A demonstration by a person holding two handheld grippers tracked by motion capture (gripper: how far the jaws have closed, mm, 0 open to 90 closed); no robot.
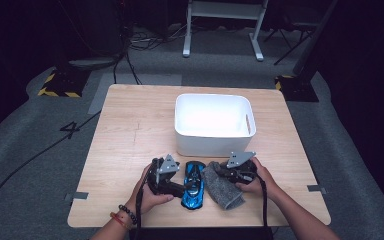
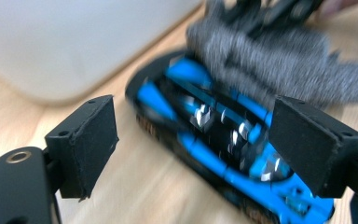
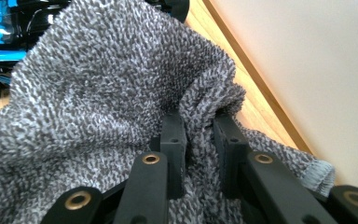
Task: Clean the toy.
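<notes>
Wooden bench (image 1: 130, 130) carries everything. White plastic bin (image 1: 213, 126) stands mid-bench toward the far side, open top, slot handle on its right wall, nothing visible inside. Just in front of it, near the bench's near edge, lie two things side by side: grey knit cloth (image 1: 222, 186) on the right, blue and black toy car (image 1: 193, 185) on the left, the cloth's edge touching or overlapping the car's right side. In the left gripper view the car (image 2: 223, 154) lies diagonally on the wood, cloth (image 2: 279, 65) draped against its far end, bin wall (image 2: 65, 42) behind, picture blurred. Left gripper (image 1: 180, 186), held in the person's left hand (image 1: 152, 195), sits at the car's left side; its jaws are spread wide with the car between them, pads not pressing on it. Right gripper (image 1: 219, 172), held in the right hand (image 1: 260, 180), is at the cloth's far end; in the right gripper view its jaws (image 3: 200, 140) are drawn close together with a fold of the cloth (image 3: 98, 93) pinched between the pads. Car's wheel and blue body (image 3: 0, 28) peek past the cloth at upper left there.
</notes>
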